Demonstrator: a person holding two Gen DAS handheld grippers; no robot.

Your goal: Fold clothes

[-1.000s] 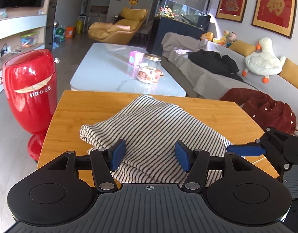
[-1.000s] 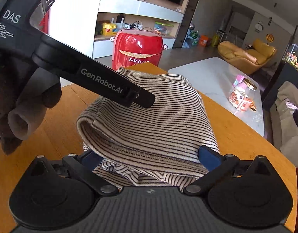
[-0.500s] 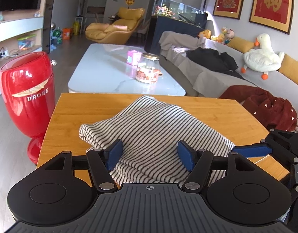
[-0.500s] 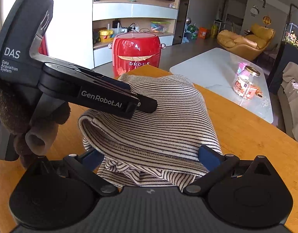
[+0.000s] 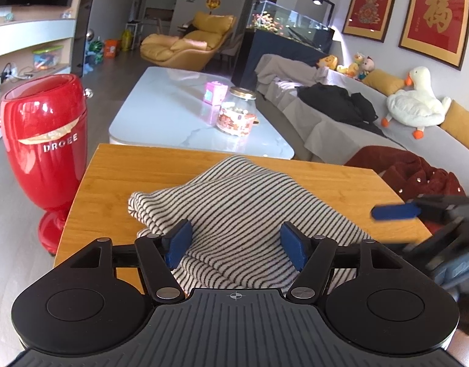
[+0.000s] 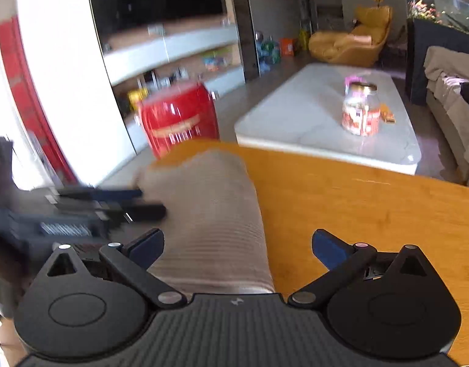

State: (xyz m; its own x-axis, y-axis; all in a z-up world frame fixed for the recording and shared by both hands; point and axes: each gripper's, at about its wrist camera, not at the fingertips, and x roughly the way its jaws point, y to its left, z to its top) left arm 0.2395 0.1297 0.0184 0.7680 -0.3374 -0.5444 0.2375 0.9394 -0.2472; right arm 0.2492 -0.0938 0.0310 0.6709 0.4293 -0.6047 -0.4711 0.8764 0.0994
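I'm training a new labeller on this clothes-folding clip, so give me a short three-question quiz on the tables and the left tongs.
1. True or false: the striped garment lies folded on the wooden table.
2. What stands on the white coffee table? A: a glass jar. B: a laptop. C: a teapot.
3. Fill in: the left tongs are ___ (open or shut).
Key: 1 true; 2 A; 3 open.

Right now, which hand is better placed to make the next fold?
Probably left: its tongs straddle the striped garment squarely. The right tongs sit at its edge, half over bare table, in a motion-blurred view.
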